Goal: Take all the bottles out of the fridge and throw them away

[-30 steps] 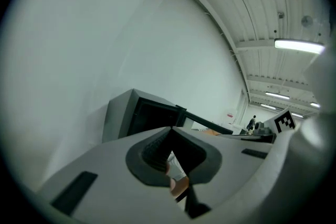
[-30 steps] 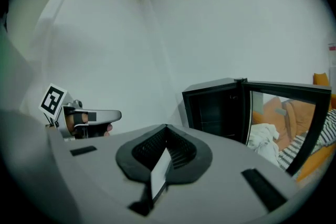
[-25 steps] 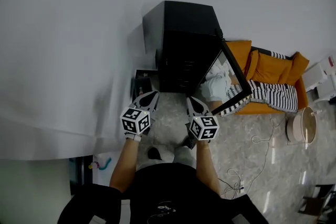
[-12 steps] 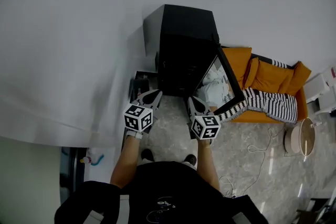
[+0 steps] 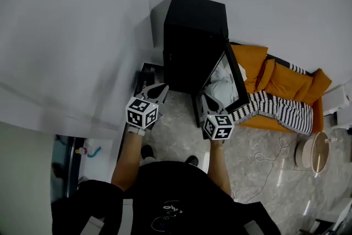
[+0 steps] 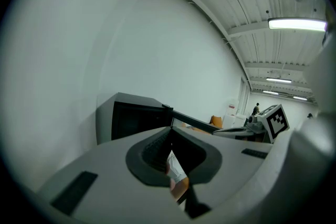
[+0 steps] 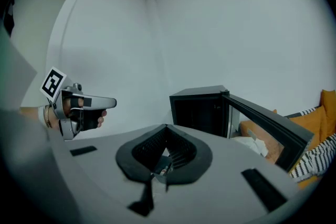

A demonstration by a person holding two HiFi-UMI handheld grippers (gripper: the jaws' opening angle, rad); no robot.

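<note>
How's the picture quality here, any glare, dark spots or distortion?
Head view: even light, but the fridge is a black mass with no inside detail. Left gripper view: fisheye bending, dark corners, ceiling light blown out. Right gripper view: same round vignette, no glare.

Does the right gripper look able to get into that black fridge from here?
Probably yes, after moving closer. The fridge has its door swung open, and nothing shows between the right gripper and the opening. The gripper hangs short of it, jaws shut.
</note>
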